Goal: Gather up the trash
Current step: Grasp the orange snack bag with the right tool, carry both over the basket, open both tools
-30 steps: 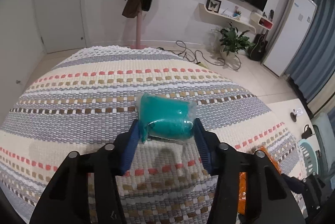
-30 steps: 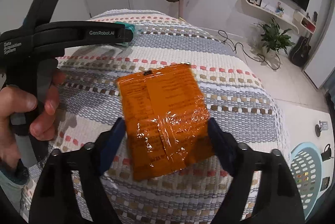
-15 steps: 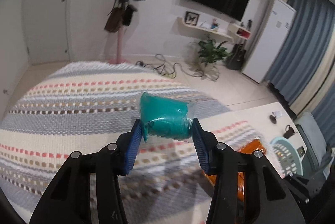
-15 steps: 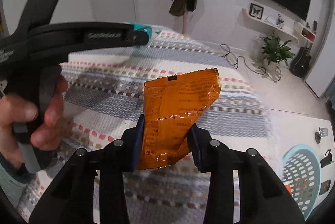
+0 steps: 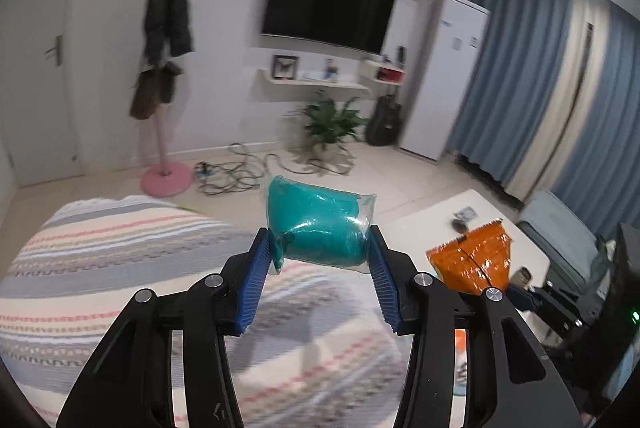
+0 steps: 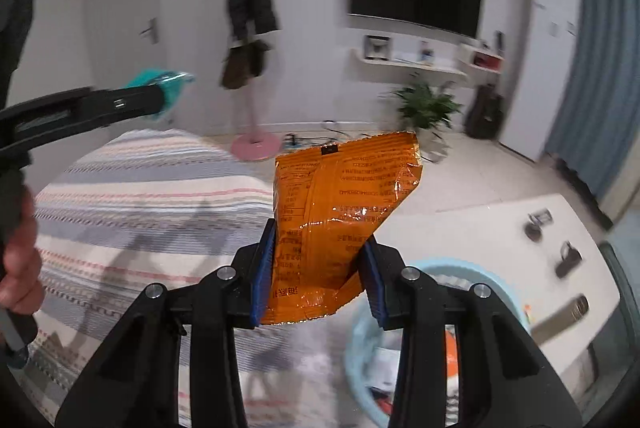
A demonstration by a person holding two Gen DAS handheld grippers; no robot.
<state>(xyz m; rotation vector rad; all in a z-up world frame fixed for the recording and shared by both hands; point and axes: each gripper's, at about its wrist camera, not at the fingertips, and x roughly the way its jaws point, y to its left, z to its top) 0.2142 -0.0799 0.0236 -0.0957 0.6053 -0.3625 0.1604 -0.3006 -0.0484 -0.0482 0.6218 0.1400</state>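
My left gripper (image 5: 320, 256) was partly closed, its two blue pads pressing one teal packet (image 5: 318, 230) between them, lifted above the striped blanket (image 5: 120, 260). My right gripper (image 6: 318, 268) had just been closing and stood narrow, pinching one orange snack bag (image 6: 332, 216) that stood up from the pads. Below it was one light blue basket (image 6: 360, 332) on the floor. One hand (image 6: 18, 268) showed at the left edge.

My ribbed blue pads (image 6: 262, 268) pinch a glossy, crinkled orange foil packet (image 6: 340, 211); beside it, a clear shiny plastic pouch (image 5: 320, 228); below it, coarse matt woven cloth (image 6: 140, 195).
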